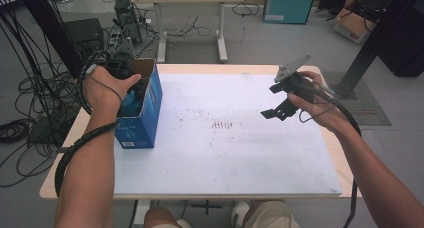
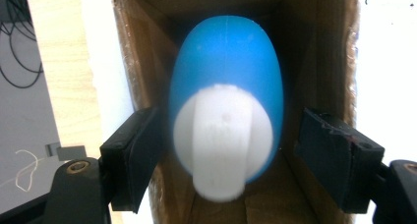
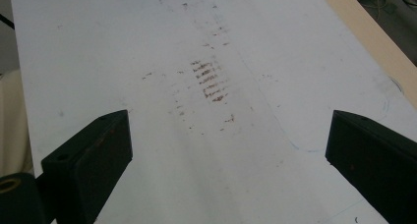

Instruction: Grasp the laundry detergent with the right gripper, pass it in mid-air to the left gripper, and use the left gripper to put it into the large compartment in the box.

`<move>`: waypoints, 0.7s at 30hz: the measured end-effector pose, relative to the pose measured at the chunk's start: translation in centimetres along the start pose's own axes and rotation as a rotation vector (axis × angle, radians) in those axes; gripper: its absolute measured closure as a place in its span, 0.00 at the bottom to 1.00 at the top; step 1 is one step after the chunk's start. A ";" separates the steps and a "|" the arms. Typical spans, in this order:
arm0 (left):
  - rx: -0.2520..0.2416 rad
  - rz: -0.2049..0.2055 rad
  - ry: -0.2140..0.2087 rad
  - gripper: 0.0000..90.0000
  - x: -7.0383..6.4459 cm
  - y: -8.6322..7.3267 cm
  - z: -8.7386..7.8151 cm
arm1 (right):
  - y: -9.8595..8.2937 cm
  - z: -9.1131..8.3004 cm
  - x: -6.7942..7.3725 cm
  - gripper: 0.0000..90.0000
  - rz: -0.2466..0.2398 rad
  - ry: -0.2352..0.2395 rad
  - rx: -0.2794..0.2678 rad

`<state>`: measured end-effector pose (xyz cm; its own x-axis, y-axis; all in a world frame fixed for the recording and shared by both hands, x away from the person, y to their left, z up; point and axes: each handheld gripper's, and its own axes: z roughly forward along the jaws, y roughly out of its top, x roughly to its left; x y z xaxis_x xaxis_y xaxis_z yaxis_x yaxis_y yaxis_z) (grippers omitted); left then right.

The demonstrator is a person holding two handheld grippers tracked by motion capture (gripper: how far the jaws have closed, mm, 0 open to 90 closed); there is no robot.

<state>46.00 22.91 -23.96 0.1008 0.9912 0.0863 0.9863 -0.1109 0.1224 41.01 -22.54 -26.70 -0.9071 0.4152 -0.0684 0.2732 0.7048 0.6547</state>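
There is one blue box [image 1: 145, 113] standing near the left edge of the table [image 1: 300, 70]. Its top is open. Inside it sits one blue egg-shaped toy [image 2: 231, 71] with a white round end [image 2: 221, 135]. The left gripper [image 2: 228, 155] reaches down into the box. Its two black jaws are spread wide, one on each side of the toy. They are close to the toy but are not squeezing it. The right gripper [image 1: 280, 105] is up in the air over the right side of the white mat [image 1: 250, 163]. Its two jaws are spread wide too, with nothing between them. The mat has one patch of small brown marks [image 3: 209, 81] in the middle.
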 end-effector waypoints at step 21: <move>-0.105 0.091 -0.002 0.20 -3.6 -0.3 -6.6 | -0.3 -0.4 0.0 0.04 0.005 -0.009 0.002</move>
<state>44.49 18.91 -17.77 0.1898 0.9767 0.0998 0.9538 -0.2075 0.2171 40.78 -22.99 -26.57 -0.9030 0.4236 -0.0719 0.2783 0.7042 0.6532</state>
